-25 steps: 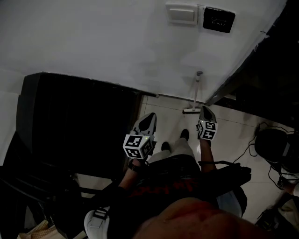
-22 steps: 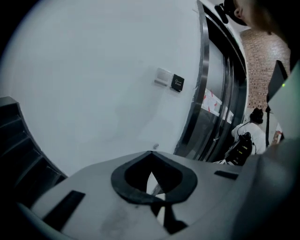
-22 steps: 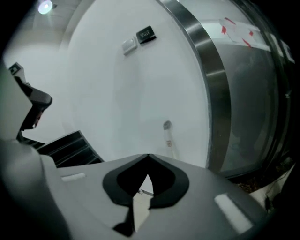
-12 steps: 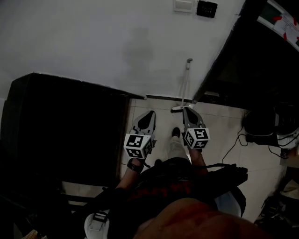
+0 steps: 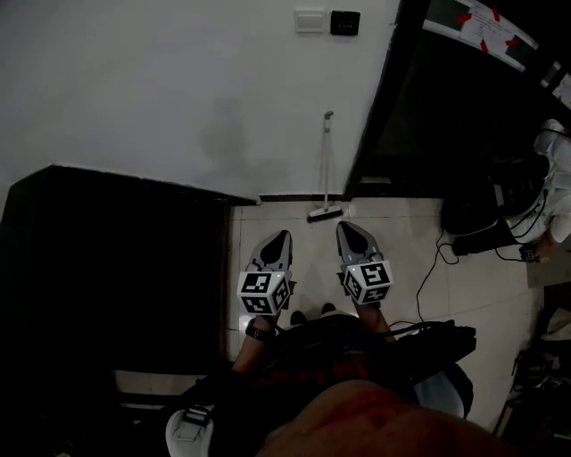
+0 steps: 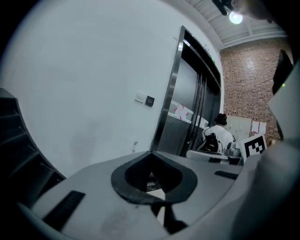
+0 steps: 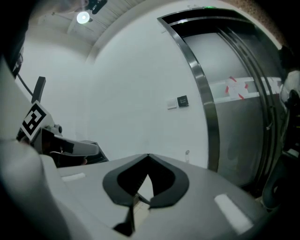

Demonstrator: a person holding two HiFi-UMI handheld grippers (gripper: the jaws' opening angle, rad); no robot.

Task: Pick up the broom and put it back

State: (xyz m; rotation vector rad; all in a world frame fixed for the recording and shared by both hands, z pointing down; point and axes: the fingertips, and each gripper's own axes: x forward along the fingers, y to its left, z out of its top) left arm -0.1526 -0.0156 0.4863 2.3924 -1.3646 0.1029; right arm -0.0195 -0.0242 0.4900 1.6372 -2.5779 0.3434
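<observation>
I am holding left claw (image 5: 279,236) and right claw (image 5: 348,228) clenched, empty, short of the broom (image 5: 326,178). Bumping its wall-propped handle unopened is risking a topple.

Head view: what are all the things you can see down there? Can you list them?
broom: one, pale handle, leaning on the wall, head on the floor
wall switch: one, white, high on the wall
black panel: one, beside the switch
door: one, dark, right of the broom
big unit: one, black, left side
floor: pale tiles
other person: one, white top, right edge
left gripper: one, grey, fingers shut, empty
right gripper: one, grey, fingers shut, empty
</observation>
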